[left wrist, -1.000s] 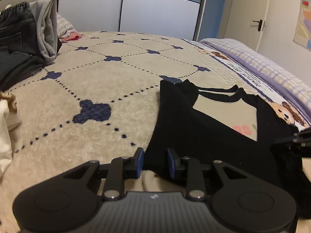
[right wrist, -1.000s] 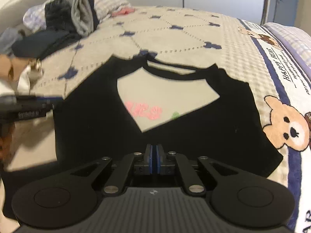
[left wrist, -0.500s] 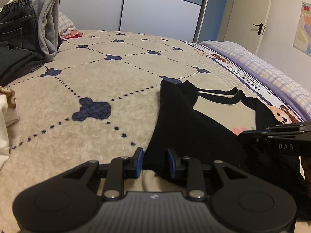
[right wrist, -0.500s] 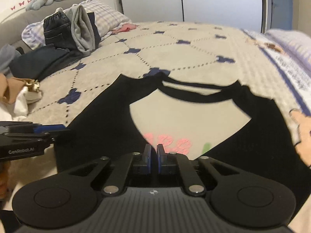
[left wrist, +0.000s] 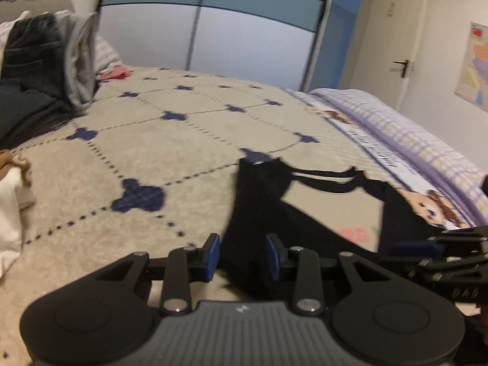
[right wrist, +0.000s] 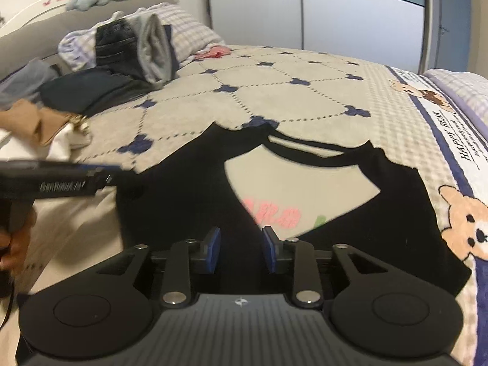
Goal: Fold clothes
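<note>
A black T-shirt with a beige front panel and a pink print lies spread on the bed. My left gripper is at the shirt's left edge. Its jaws are opening, and a fold of black cloth lies loose between the pads. My right gripper hovers over the shirt's near black part. Its jaws are also opening, with cloth under the gap and no grip on it. The right wrist view shows the left gripper side-on in a hand at the left edge.
The bed has a beige bedspread with navy crosses. Jeans and a grey garment are piled by the pillows, far left. White cloth and a tan item lie at the left. A purple checked quilt runs along the right.
The right gripper's jaws were shut on the shirt's near edge and now stand apart, so the cloth is let go. The left gripper's jaws have widened slightly. The right gripper has shifted sideways.
</note>
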Motion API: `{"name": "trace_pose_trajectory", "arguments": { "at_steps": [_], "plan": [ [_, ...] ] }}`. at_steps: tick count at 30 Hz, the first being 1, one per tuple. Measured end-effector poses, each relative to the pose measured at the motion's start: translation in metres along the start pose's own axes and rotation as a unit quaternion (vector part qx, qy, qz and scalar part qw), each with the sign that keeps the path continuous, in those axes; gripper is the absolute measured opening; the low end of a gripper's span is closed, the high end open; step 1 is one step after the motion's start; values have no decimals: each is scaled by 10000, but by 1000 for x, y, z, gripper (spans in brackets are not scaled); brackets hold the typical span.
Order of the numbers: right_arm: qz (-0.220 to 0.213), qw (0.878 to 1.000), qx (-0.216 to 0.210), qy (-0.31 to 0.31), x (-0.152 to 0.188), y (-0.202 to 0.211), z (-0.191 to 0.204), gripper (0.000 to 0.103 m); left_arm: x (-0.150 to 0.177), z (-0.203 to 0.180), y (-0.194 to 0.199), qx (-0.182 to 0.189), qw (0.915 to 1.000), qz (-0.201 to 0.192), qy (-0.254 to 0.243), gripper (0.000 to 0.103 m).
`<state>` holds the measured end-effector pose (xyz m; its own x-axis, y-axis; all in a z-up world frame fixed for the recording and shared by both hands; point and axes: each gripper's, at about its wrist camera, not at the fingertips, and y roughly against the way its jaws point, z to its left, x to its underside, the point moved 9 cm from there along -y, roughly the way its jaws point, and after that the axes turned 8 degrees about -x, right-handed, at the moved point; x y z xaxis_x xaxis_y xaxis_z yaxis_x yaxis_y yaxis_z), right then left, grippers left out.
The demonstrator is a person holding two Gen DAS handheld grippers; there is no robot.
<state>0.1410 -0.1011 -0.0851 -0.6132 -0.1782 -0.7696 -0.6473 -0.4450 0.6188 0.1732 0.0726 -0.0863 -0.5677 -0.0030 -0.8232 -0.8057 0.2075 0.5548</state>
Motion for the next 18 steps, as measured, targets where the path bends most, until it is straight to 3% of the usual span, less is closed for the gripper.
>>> {"name": "trace_pose_trajectory", "arguments": {
  "at_steps": [6, 18],
  "plan": [
    [192, 9996, -78, 212, 22, 17, 8, 34, 16, -28, 5, 131, 9987, 204, -442, 36],
    [350, 9992, -114, 185, 59, 59, 4, 34, 35, -34, 20, -43, 9982, 341, -495, 37]
  ]
}}
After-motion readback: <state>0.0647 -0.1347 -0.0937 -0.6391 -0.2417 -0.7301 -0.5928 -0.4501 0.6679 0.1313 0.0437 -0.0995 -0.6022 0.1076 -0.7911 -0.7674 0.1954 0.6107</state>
